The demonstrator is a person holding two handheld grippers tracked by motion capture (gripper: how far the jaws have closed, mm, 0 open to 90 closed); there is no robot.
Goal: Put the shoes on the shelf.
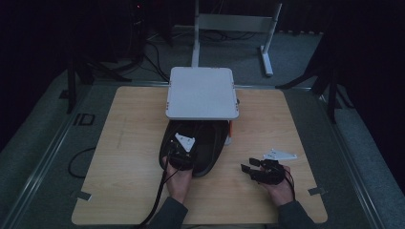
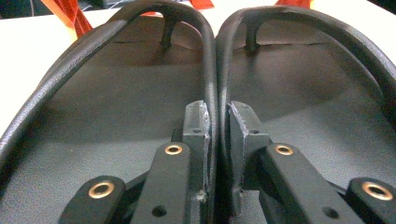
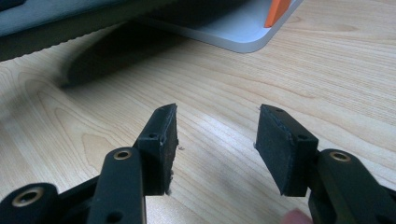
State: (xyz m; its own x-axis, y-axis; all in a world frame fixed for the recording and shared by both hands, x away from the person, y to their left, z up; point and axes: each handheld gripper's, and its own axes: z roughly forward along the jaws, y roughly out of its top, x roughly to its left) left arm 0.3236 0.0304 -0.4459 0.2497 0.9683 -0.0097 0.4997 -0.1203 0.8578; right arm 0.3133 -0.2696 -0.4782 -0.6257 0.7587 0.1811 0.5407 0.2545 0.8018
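A pair of black flip-flops (image 1: 210,143) lies side by side on the wooden table (image 1: 129,143), its toe end under a white raised platform (image 1: 202,93). My left gripper (image 1: 183,151) reaches in from the heel end. In the left gripper view it (image 2: 217,121) is shut on the two inner straps (image 2: 212,70), pinched together between its pads, with the dark soles (image 2: 116,98) to either side. My right gripper (image 1: 248,166) hovers low over bare wood to the right of the shoes. In the right gripper view it (image 3: 217,135) stands open with nothing between its pads.
The white platform stands on orange legs (image 3: 276,10) at the table's far middle, and its base plate (image 3: 233,32) rests on the wood. A metal stand (image 1: 234,28) and cables lie on the grey floor beyond. Bare wood stretches left and right of the shoes.
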